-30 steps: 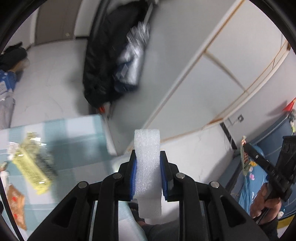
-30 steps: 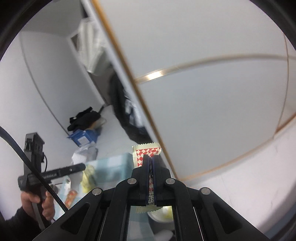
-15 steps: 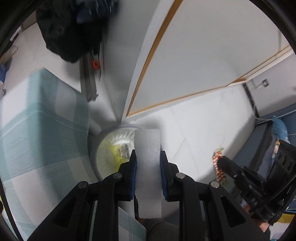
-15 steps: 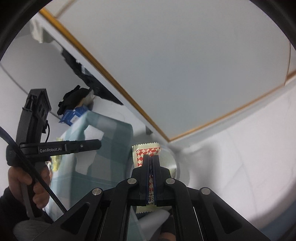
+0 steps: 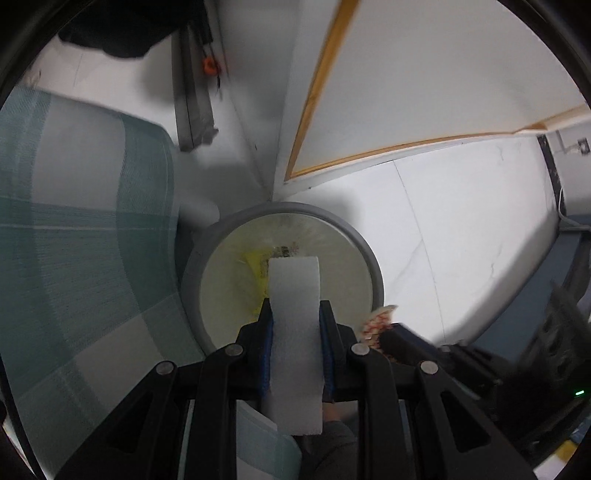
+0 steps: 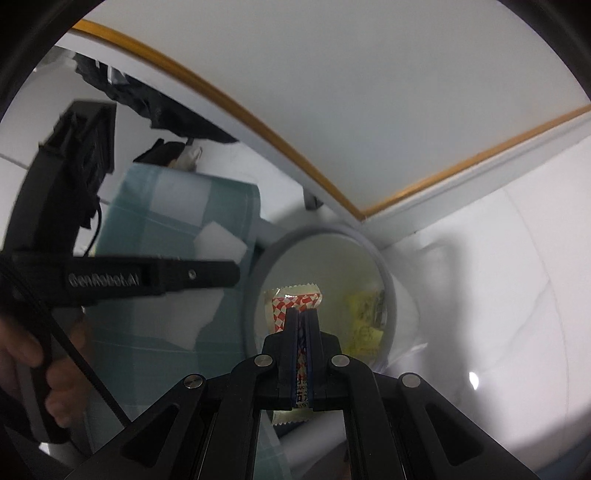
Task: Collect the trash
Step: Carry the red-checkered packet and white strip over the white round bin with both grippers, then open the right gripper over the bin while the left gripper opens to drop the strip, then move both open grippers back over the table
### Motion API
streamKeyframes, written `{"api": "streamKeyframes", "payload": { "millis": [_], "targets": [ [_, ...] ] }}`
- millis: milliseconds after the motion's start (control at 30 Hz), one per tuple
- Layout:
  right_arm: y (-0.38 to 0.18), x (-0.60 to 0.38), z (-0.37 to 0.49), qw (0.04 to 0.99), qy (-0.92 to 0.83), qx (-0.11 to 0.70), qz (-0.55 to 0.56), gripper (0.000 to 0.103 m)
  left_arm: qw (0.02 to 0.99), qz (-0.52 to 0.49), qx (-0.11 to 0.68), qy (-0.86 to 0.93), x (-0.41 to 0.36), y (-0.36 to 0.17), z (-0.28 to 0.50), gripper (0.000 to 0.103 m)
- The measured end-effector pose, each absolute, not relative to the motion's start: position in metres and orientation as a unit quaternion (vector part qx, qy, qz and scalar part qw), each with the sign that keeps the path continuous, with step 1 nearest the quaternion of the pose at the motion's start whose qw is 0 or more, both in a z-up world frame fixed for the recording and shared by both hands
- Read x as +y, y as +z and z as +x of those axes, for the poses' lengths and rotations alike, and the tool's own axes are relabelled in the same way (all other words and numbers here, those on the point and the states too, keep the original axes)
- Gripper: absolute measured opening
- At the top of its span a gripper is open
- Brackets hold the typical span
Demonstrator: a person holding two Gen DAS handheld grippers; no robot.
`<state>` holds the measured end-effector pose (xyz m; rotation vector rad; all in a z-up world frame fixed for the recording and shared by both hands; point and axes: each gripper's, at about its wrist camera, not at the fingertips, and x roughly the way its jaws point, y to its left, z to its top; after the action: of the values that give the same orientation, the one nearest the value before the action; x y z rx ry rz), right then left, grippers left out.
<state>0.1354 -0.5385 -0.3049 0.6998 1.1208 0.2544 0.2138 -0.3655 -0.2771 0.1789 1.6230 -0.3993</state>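
Observation:
My left gripper (image 5: 294, 314) is shut on a white foam strip (image 5: 294, 295) and holds it above the open grey round bin (image 5: 192, 273). A yellow wrapper (image 5: 255, 260) lies inside the bin. My right gripper (image 6: 302, 319) is shut on a red-and-white checked snack packet (image 6: 295, 301), also above the bin (image 6: 255, 280), where the yellow wrapper (image 6: 364, 314) shows again. The packet's tip (image 5: 376, 321) and the right gripper appear at the lower right of the left wrist view. The left gripper's body (image 6: 155, 277) crosses the left of the right wrist view.
A table with a teal checked cloth (image 5: 74, 221) stands to the left of the bin. A white cabinet with wood trim (image 5: 406, 92) rises behind the bin. Black clothing (image 5: 110, 33) lies on the floor at the back. White foam pieces (image 6: 218, 243) lie on the cloth.
Both grippers have tilted down and moved over the bin, still holding the foam strip and the packet. The bin now fills the middle of both views.

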Motion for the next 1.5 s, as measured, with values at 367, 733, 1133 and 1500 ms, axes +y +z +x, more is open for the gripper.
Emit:
{"api": "streamKeyframes", "payload": {
  "millis": [367,733,1133,1500],
  "targets": [
    [-0.341,-0.527,0.161,0.766,0.11,0.545,0.323,0.006,0.654,0.105,0.735,-0.143,-0.371,-0.294,0.217,0.018],
    [-0.337,-0.529,0.139,0.767,0.097,0.559,0.3,0.01,0.637,0.098,0.752,-0.138,-0.366,-0.3,0.219,0.044],
    [-0.283,-0.575,0.09,0.795,0.047,0.51,0.326,0.034,0.667,0.103,0.715,-0.183,-0.368,-0.256,0.207,0.048],
    [-0.194,-0.576,0.08,0.841,0.026,0.446,0.307,0.052,0.775,0.085,0.58,-0.238,-0.349,-0.141,0.181,0.049]
  ]
}}
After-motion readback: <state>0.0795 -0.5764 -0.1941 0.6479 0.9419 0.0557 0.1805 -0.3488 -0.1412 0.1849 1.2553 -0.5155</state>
